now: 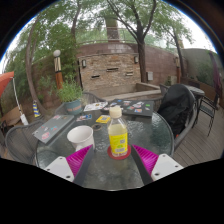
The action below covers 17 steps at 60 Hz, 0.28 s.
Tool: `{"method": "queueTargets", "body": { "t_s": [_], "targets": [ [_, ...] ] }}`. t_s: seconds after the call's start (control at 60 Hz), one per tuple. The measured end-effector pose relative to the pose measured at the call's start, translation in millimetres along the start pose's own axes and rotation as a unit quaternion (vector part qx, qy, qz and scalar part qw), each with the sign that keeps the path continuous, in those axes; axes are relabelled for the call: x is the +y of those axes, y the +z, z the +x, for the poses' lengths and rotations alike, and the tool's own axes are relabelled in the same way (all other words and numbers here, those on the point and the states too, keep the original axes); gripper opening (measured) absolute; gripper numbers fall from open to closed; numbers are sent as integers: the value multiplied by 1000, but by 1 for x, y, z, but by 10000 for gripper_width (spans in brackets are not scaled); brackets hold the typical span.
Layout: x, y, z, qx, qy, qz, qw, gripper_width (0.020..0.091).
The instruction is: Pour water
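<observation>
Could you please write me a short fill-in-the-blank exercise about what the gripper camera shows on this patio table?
1. The clear plastic bottle of yellow liquid has a ____ cap.
2. The bottle stands between the gripper's two ____ finger pads.
3. The white paper cup stands on the round ____ table, beside the bottle.
4. Beyond the table rises a ____ wall under trees.

Missing words: yellow; pink; glass; brick

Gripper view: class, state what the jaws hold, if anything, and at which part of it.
The bottle stands between the jaws at its lower body, on the glass table; whether both jaws press on it cannot be told.
</observation>
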<state>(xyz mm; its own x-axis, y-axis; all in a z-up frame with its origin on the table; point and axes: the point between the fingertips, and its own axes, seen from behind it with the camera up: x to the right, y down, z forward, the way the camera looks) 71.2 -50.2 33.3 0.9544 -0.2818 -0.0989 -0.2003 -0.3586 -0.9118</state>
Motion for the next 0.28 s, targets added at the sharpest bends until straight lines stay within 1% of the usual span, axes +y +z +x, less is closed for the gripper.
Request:
{"method": "queueTargets", "body": {
  "t_s": [0.1,0.2,0.283],
  "targets": [
    [0,-55,-28,-3,8,-14,1000,841],
    [-12,-111,-58,-1,7,-5,1000,840],
    [-15,-154,-83,2,24,-5,1000,839]
  ]
}}
